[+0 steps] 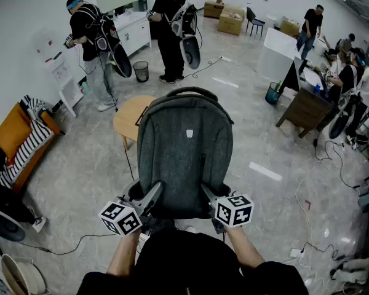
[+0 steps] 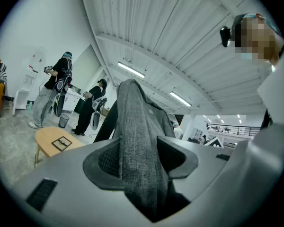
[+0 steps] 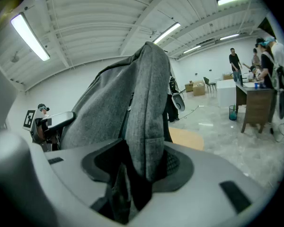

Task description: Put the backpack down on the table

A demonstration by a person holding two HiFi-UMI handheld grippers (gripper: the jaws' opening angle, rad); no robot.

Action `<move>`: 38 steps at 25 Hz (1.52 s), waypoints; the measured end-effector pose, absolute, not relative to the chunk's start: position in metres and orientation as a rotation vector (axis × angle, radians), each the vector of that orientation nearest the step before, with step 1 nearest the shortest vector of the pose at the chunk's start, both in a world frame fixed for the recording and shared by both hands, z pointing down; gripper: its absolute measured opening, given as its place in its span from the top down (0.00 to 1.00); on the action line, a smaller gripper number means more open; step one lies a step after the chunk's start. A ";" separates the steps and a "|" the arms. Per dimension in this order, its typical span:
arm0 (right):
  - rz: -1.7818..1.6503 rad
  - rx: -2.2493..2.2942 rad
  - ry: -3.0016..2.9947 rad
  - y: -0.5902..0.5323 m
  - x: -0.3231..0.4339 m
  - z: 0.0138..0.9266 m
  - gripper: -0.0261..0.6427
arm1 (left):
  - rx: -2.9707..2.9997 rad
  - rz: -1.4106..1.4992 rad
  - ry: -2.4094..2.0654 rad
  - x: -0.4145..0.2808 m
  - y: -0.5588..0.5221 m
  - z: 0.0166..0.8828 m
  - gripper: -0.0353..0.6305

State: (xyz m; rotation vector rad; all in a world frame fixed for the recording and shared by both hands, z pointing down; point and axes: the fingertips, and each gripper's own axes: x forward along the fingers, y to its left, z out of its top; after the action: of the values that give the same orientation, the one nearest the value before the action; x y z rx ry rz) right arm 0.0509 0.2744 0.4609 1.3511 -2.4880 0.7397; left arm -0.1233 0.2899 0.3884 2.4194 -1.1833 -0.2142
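Holding the backpack (image 1: pixel 184 158) upright in the air on the near side of the table (image 1: pixel 126 120), partly hiding its round top in the head view. Not resting on the table yet; no contact with it to be made out.

Pinching a fold of grey cloth low on the backpack's left side with the left gripper (image 1: pixel 149 197), with jaws pressed onto the cloth rather than spread free. Same on the other side with the right gripper (image 1: pixel 210 196): clamped on a fold of cloth plus a darker strap-like piece.

On the table, seen along the left gripper: a small dark flat thing (image 2: pixel 62 142). Beyond the table: people (image 1: pixel 89 35) standing, a bin (image 1: pixel 141 70) on the floor.

Judging progress: gripped on both sides and close to the table, set-down not begun. Left to do, by the look of it: bringing the backpack forward over the table, lowering until the base sits on the top, then letting go with both grippers. Worth centring before release, given a bulky backpack and a modest top.
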 end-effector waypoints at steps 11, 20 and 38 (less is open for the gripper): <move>0.767 1.372 -2.484 0.267 0.063 0.461 0.67 | 2.426 -0.201 -1.159 -0.112 0.279 0.387 0.62; 0.792 1.370 -2.483 0.266 0.070 0.467 0.67 | 2.422 -0.191 -1.147 -0.104 0.277 0.391 0.62; 0.841 1.347 -2.481 0.233 0.070 0.466 0.67 | 2.397 -0.172 -1.163 -0.102 0.245 0.386 0.62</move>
State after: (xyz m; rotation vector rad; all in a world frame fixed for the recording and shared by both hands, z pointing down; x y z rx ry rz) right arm 0.0702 0.2329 0.4656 1.3474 -2.4813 0.8409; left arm -0.1024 0.2448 0.3864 2.3966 -1.1632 -0.1723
